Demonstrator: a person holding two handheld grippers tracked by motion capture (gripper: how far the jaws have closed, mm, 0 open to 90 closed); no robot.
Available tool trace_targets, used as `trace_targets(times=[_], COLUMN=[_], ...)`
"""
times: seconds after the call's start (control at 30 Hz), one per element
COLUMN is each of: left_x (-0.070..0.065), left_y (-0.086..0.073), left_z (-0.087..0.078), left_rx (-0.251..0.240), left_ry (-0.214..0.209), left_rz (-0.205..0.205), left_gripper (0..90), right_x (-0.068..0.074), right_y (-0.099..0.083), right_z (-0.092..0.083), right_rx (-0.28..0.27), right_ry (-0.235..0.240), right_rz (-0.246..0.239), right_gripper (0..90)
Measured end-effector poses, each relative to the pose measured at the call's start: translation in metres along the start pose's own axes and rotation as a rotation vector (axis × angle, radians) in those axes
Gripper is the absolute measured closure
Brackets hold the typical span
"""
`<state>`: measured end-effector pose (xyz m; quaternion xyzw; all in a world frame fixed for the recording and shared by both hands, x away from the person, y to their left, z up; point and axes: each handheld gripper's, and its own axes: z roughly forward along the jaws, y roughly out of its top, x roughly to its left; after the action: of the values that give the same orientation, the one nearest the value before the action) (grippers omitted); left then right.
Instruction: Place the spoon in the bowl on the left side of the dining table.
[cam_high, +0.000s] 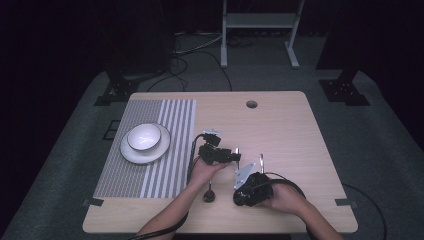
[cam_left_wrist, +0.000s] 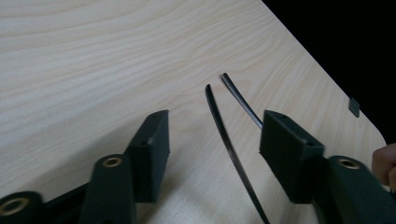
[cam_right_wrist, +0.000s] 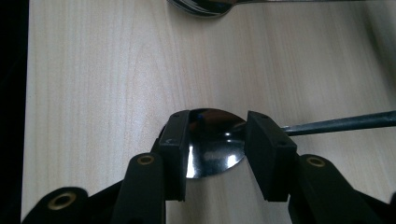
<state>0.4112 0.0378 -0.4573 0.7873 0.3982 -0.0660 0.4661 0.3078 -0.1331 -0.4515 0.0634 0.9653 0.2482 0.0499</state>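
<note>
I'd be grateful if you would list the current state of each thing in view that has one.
bowl: upright, empty, sitting on the plate
plate: flat on the striped placemat
spoon: its shiny bowl clamped between the jaws
right gripper: shut on the spoon
left gripper: open, low over the table
thin dark handle: between the left jaws, not gripped
second spoon: lying loose on the table

- Table: pale wood, matt, fine grain lines.
- Spoon: polished metal bowl, mirror-glossy; dark handle running to 3 o'clock.
- Right gripper: black pads, matt, smooth; brass-coloured pivot rivets.
- Left gripper: same matt black finish.
- Mat: striped grey and white, woven look.
- Bowl, plate: white, glossy, ceramic-like.
</note>
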Motion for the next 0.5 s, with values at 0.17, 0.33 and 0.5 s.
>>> trace_targets(times=[0.17, 0.33, 0.5], left_x=[0.000, 0.004, 0.005], left_y=[0.000, -0.003, -0.003], left_z=[0.005, 0.009, 0.010], left_rx=[0.016, 0.020, 0.024], left_ry=[-0.009, -0.038, -0.074], left_rz=[0.020, 0.005, 0.006], left_gripper=[55.6, 67.1, 77.4], right_x=[0.000, 0.000, 0.000], right_y=[-0.001, -0.002, -0.002], right_z=[0.000, 0.000, 0.000], right_rx=[-0.005, -0.012, -0.012], right_ry=[0.000, 0.001, 0.001], right_rz=[0.004, 0.008, 0.008], right_gripper=[59.4, 59.5, 59.3])
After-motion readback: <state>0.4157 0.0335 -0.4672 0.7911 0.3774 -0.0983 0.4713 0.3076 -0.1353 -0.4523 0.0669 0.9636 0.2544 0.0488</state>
